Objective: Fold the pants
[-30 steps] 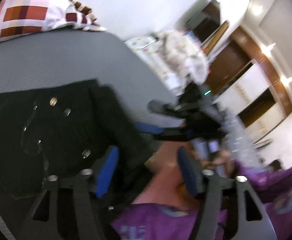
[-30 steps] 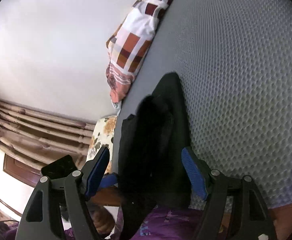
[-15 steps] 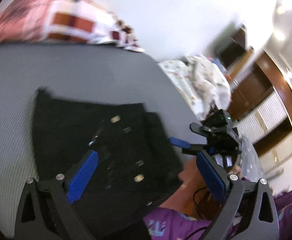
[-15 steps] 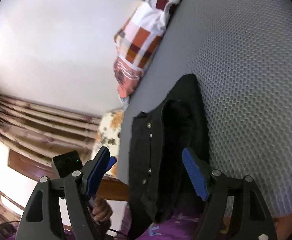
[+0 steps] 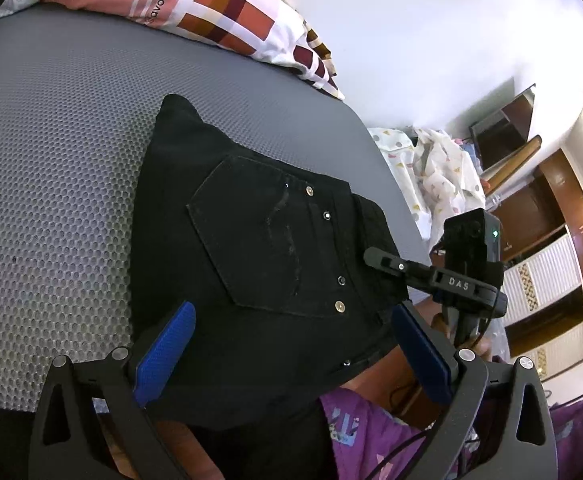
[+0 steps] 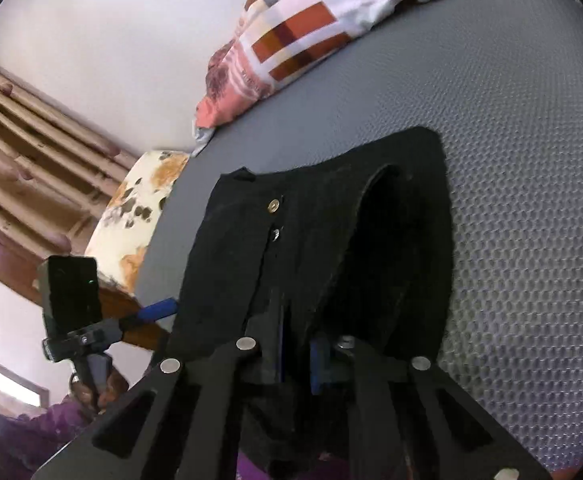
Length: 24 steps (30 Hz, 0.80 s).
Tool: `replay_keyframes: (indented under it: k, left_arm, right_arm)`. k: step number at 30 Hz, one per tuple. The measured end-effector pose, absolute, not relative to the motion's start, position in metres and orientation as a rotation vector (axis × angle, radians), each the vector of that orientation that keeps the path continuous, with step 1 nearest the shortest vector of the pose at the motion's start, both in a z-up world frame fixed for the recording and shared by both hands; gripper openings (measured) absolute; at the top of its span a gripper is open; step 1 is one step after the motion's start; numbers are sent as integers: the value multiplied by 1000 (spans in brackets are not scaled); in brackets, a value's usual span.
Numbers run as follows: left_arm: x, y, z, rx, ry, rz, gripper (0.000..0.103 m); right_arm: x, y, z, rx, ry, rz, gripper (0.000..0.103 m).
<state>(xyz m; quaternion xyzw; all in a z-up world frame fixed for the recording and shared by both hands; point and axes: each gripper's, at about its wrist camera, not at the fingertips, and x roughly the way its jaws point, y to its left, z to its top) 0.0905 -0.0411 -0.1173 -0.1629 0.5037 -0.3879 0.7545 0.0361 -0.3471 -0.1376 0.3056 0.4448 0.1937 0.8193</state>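
Black pants (image 5: 267, 240) lie on the grey mat (image 5: 51, 160), folded, back pocket and metal rivets up, waist end hanging over the near edge. My left gripper (image 5: 291, 356) is open, its blue pads above the near part of the pants, holding nothing. My right gripper (image 6: 295, 360) is shut on the near edge of the pants (image 6: 331, 232). In the left wrist view the right gripper (image 5: 383, 260) reaches in from the right onto the pants' edge.
A checked pillow (image 5: 211, 12) lies at the far edge of the mat and shows in the right wrist view (image 6: 311, 32). A floral cushion (image 6: 131, 216) sits off the mat's left side. Crumpled white cloth (image 5: 439, 168) lies right. The person's purple clothing (image 5: 371, 432) is near.
My right gripper has closed on the pants' near edge. The left gripper drew back and rose, still open. The pants now lie flatter, pocket up.
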Motion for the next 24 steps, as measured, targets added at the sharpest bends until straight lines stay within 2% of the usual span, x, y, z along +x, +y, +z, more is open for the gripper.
replay_keyframes:
  k: [1, 3, 4, 5, 10, 12, 14, 15, 16, 17, 19, 22, 24]
  left_arm:
    - [91, -43, -117, -354, 1100, -847, 98]
    - [90, -43, -116, -346, 1098, -845, 98]
    - [91, -44, -116, -343, 1100, -846, 98]
    - [90, -43, -116, -344, 1100, -845, 98]
    - [89, -48, -122, -337, 1110, -842, 98]
    - [89, -48, -122, -335, 1113, -839, 98]
    - [89, -48, -121, -338, 1114, -838, 98]
    - [90, -48, -122, -340, 1116, -837, 98]
    - [90, -47, -122, -343, 1117, -837, 98]
    - [90, -47, -123, -348, 1118, -836, 98]
    - [92, -47, -124, -349, 1122, -824, 98]
    - [92, -44, -124, -360, 1123, -831, 98]
    - [92, -43, -124, -358, 1125, -830, 98]
  right_arm:
    - [36, -353, -139, 686, 940, 401, 14]
    - [33, -365, -138, 707, 923, 347, 33]
    - [31, -370, -136, 687, 918, 309, 48]
    - [29, -373, -135, 683, 916, 301, 54]
    - [38, -372, -149, 698, 973, 313, 52]
    - [39, -370, -148, 697, 962, 305, 57]
    - [42, -365, -147, 696, 963, 323, 67]
    - [42, -362, -146, 686, 965, 327, 68]
    - [42, -360, -146, 702, 964, 353, 63]
    - [41, -358, -147, 734, 961, 400, 37]
    - [40, -351, -143, 689, 955, 398, 26]
    - [39, -354, -146, 643, 967, 361, 26]
    - [39, -360, -152, 668, 983, 349, 31]
